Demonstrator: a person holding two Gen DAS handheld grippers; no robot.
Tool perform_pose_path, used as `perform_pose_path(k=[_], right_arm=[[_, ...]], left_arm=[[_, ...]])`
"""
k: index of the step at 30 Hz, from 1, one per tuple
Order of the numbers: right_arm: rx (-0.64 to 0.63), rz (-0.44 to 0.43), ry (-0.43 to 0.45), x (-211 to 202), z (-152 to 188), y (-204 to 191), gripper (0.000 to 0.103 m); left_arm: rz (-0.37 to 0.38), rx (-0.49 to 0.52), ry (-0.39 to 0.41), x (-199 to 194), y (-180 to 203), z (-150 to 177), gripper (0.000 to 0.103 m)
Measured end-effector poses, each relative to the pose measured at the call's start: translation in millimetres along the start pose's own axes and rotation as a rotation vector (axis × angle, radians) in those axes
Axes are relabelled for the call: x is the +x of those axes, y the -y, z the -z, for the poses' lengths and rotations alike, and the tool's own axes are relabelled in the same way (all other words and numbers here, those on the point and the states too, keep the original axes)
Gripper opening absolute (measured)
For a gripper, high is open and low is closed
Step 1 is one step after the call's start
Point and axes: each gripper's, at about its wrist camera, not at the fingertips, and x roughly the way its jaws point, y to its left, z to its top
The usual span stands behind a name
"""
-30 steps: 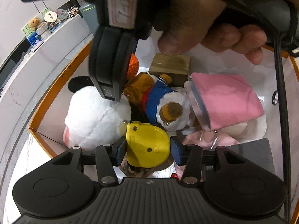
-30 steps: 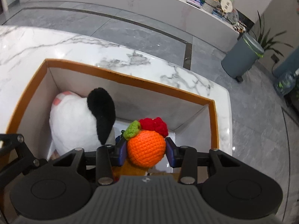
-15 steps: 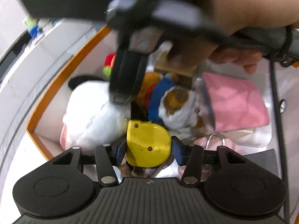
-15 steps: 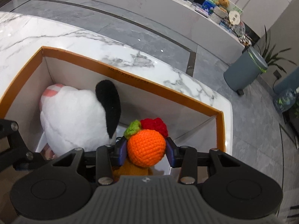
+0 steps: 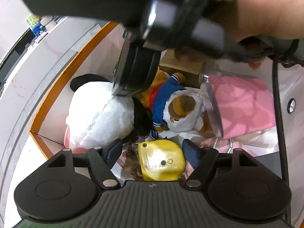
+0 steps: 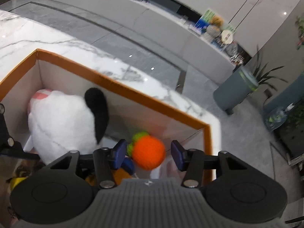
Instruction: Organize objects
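Note:
Both grippers hang over an orange-rimmed white box (image 5: 57, 87) (image 6: 133, 95) full of toys. My left gripper (image 5: 152, 152) has its jaws opening. A yellow plastic toy (image 5: 161, 159) lies tilted between them, with a gap at each blue pad. My right gripper (image 6: 148, 155) is opening too. A blurred orange crocheted ball with a green leaf (image 6: 149, 154) sits between its pads, and neither pad touches it. In the left wrist view the right gripper's black body (image 5: 136, 66) and the hand (image 5: 256, 9) holding it fill the top.
Inside the box lie a white plush with a black ear (image 5: 100, 117) (image 6: 60, 125), a bear in a blue jacket (image 5: 171, 104), a pink pouch (image 5: 243, 108) and a wooden block (image 5: 182, 66). The box stands on a marble table (image 6: 47, 38). A grey bin (image 6: 233, 95) stands on the floor beyond.
Both grippers were shut on their toys and now stand open. The yellow toy has tipped and sunk. The orange ball has slipped down and right. The right gripper looms closer in the left wrist view.

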Motion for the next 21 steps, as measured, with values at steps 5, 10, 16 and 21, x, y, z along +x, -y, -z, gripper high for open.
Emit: perform_pose_path(k=[5,10,16,21], right_arm=[[0.008,-0.007,-0.011,-6.2,2.9,6.1,0.054],[0.019,-0.013,-0.023,-12.4,2.1,12.4,0.054],[0.036,-0.010,-0.003,-31.5,4.1,16.2,0.055],[0.106,-0.018,-0.001,-56.9,9.4,22.6,0.055]], left_arm=[[-0.018,0.001,0.002,-9.2,11.7,1.4,0.085],[-0.017,-0.032,0.029,-27.2,15.8,-0.3,0.086],[-0.028,-0.080,0.081,-58.2,11.3,2.7,0.086],[-0.049,-0.111,0.130,-83.4,-12.7,6.0,0.086]])
